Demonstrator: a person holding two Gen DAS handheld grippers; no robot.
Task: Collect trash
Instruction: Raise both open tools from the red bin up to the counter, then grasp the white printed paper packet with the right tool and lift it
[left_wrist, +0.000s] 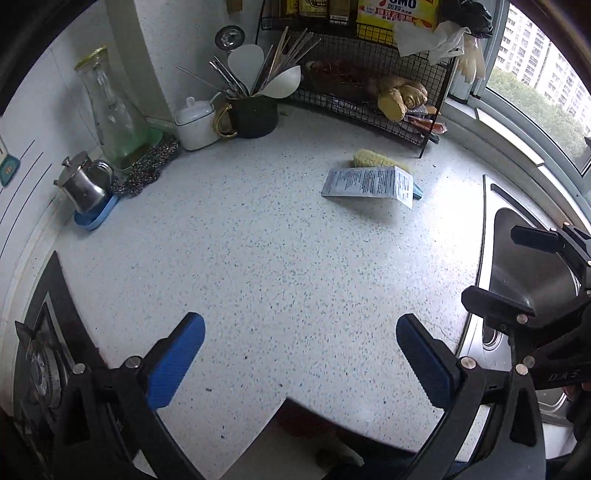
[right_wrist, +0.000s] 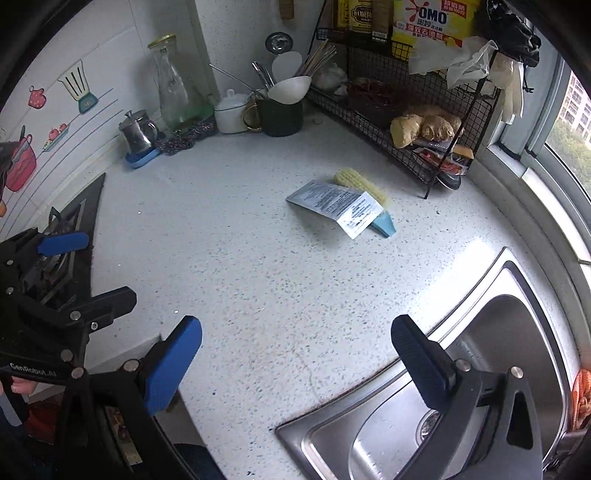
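A printed paper packet with a pale blue end lies on the speckled white counter, far from both grippers. Behind it, touching it, lies a yellow corn cob. My left gripper stands open above the counter's near part with nothing between its blue pads. My right gripper is also open and empty, over the counter beside the sink. Each gripper shows in the other's view: the right gripper at the right edge, the left gripper at the left edge.
A steel sink lies on the right, a gas hob on the left. Along the back stand a black wire rack with ginger, a utensil mug, a white pot, a glass carafe and a small steel jug.
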